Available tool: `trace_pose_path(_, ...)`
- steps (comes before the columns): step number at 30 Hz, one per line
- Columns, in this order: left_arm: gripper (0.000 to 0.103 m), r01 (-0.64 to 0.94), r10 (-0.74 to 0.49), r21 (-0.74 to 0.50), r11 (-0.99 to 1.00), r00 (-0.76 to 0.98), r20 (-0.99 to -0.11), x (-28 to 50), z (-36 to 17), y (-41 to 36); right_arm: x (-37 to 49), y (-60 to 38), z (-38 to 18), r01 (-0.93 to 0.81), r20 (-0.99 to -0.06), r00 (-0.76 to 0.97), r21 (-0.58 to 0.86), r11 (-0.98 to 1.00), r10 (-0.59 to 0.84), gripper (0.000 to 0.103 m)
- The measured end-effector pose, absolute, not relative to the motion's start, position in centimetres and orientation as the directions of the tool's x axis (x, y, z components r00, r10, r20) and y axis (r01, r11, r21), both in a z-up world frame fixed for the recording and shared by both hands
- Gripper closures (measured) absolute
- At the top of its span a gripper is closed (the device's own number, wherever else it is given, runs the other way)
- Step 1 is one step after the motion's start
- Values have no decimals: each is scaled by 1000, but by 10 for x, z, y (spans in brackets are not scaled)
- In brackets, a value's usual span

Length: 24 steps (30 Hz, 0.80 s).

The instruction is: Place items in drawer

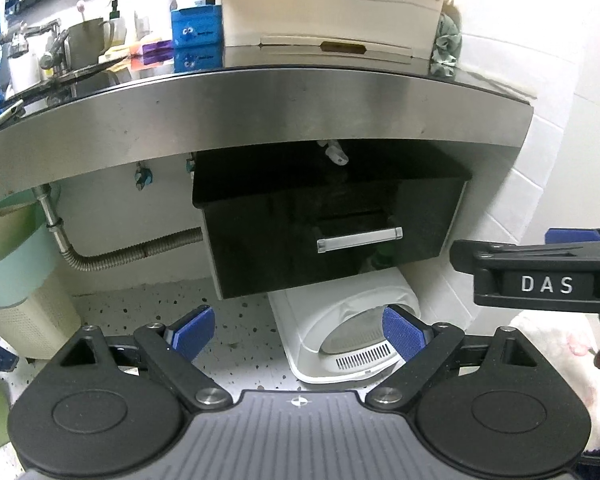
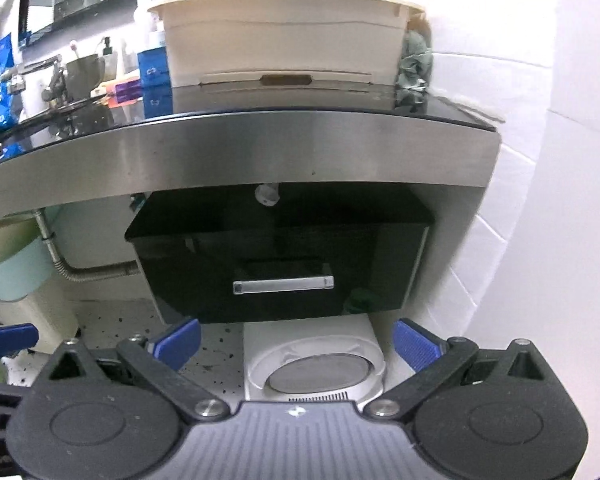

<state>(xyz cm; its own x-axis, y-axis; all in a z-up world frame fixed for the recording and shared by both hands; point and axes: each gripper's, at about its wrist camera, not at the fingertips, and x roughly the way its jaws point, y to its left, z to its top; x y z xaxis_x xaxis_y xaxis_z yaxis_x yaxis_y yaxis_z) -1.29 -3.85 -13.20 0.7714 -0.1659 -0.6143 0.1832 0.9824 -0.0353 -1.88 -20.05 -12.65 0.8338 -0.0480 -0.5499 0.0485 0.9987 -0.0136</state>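
A glossy black drawer (image 1: 332,232) with a silver bar handle (image 1: 359,239) hangs shut under a steel-edged counter (image 1: 260,108). It also shows in the right wrist view (image 2: 284,268), with its handle (image 2: 283,285). My left gripper (image 1: 298,334) is open and empty, low in front of the drawer. My right gripper (image 2: 296,344) is open and empty, facing the drawer handle. The right gripper's body (image 1: 540,276) shows at the right edge of the left wrist view. Items on the counter include a blue box (image 1: 196,36) and a purple packet (image 1: 156,50).
A cream plastic bin (image 1: 328,12) and a green cloth (image 1: 446,44) sit on the counter above the drawer. A white round-topped appliance (image 1: 348,332) stands on the speckled floor under the drawer. A metal hose (image 1: 112,256) and a mint bin (image 1: 12,256) are at the left. A white tiled wall (image 1: 540,152) is at the right.
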Motion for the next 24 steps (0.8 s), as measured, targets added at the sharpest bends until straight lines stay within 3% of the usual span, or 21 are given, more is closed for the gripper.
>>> trace_pose_path(24,12,183,-152,-4,983,804,-575,-21,-125,-41,-62,-205,-118,138,-517,846,-19,990,-128,0)
